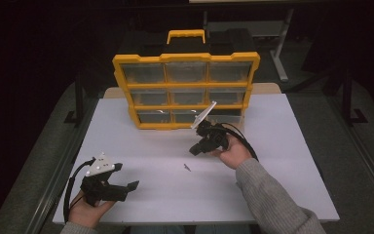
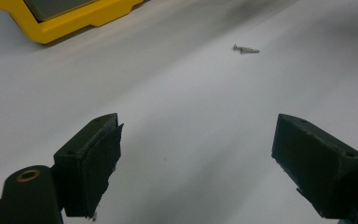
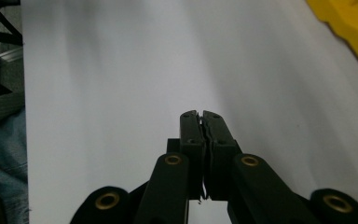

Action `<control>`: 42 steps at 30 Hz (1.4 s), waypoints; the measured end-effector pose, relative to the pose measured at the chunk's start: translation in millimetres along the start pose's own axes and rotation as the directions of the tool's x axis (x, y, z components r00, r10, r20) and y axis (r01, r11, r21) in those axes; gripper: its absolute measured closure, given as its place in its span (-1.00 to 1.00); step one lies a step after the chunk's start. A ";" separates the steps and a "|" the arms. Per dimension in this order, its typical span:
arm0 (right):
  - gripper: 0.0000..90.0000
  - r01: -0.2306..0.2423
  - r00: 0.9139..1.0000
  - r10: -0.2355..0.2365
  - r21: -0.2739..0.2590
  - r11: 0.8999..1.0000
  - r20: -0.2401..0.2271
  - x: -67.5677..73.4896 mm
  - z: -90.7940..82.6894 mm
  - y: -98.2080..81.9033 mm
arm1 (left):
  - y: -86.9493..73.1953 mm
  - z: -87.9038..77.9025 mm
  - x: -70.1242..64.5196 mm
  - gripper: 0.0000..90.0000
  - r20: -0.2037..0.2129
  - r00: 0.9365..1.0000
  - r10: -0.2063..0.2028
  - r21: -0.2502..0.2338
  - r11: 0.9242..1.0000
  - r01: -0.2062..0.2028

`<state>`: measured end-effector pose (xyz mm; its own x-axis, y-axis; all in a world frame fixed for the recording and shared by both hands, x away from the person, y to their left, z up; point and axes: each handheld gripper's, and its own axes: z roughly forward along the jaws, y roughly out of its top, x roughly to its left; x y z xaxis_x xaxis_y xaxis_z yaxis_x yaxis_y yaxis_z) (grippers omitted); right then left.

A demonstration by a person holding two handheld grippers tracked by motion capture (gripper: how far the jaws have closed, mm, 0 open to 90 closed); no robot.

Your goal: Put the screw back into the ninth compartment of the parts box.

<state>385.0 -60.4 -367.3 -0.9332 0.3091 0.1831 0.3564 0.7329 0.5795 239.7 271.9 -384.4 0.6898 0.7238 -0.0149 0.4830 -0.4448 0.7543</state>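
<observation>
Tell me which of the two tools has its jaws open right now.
The left tool, near the table's front left corner: its jaws stand wide apart over bare tabletop. The right tool, raised near the yellow organizer, has its jaws pressed together.

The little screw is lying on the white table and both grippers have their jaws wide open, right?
Not quite. The screw does lie on the white table, and the left gripper is wide open, but the right gripper has its jaws shut, as the right gripper view shows.
</observation>
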 end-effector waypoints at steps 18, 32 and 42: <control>0.93 -0.002 0.999 0.003 -0.034 0.999 0.042 -25.6 -62.1 12.0 | -0.1 0.5 0.6 -0.66 0.003 1.000 -0.005 0.008 1.000 0.005; 0.94 -0.030 0.995 0.037 -0.067 0.997 0.095 -44.9 -101.8 9.3 | -0.1 0.0 1.4 -0.66 0.005 1.000 -0.007 0.001 1.000 0.007; 0.93 -0.076 0.988 0.086 -0.074 0.994 0.129 -63.0 -109.1 -6.7 | 0.0 0.2 1.6 -0.66 0.005 1.000 -0.006 0.003 1.000 0.006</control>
<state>436.5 -150.9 -296.1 -0.8857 0.4463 0.1280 0.4224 0.6603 0.6209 240.8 273.0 -384.6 0.6899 0.7236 -0.0227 0.4887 -0.4423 0.7520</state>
